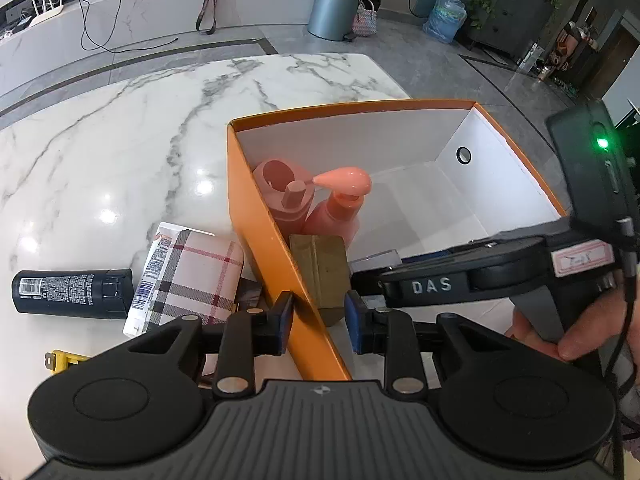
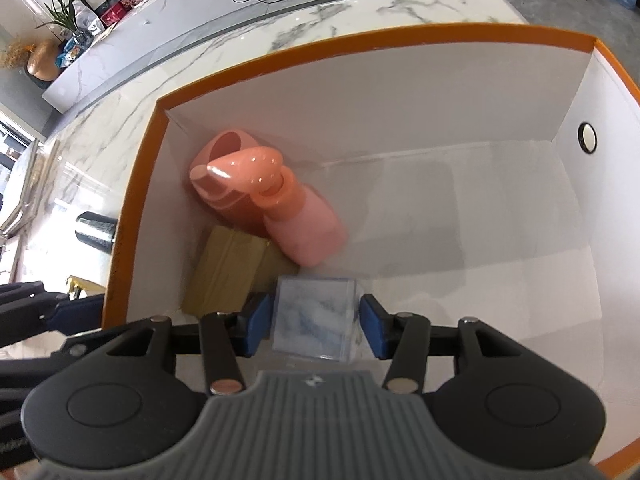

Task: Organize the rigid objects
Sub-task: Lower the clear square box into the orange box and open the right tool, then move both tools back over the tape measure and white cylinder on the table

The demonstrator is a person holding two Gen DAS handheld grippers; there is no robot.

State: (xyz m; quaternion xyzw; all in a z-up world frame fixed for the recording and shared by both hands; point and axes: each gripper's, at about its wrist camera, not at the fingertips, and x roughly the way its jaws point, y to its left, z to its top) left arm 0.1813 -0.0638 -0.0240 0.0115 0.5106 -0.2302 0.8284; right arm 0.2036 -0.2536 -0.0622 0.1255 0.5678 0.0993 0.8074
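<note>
An orange box (image 1: 264,240) with a white inside stands on the marble table (image 1: 120,140). In it are a pink pump bottle (image 1: 340,208), a second pink bottle (image 1: 284,192) and a gold box (image 1: 320,268). My left gripper (image 1: 318,322) straddles the box's near wall, and its pads do not touch it. My right gripper (image 2: 316,324) is inside the orange box (image 2: 132,200), open around a clear blue-white cube (image 2: 314,316), with small gaps at both pads. The pink pump bottle (image 2: 296,220) and gold box (image 2: 228,276) lie just beyond it.
Left of the orange box on the table lie a black bottle (image 1: 72,294), a white tube (image 1: 150,276), a plaid case (image 1: 200,276) and a yellow item (image 1: 64,360). The box's right half has bare floor (image 2: 460,240). A grey bin (image 1: 336,4) stands on the floor beyond.
</note>
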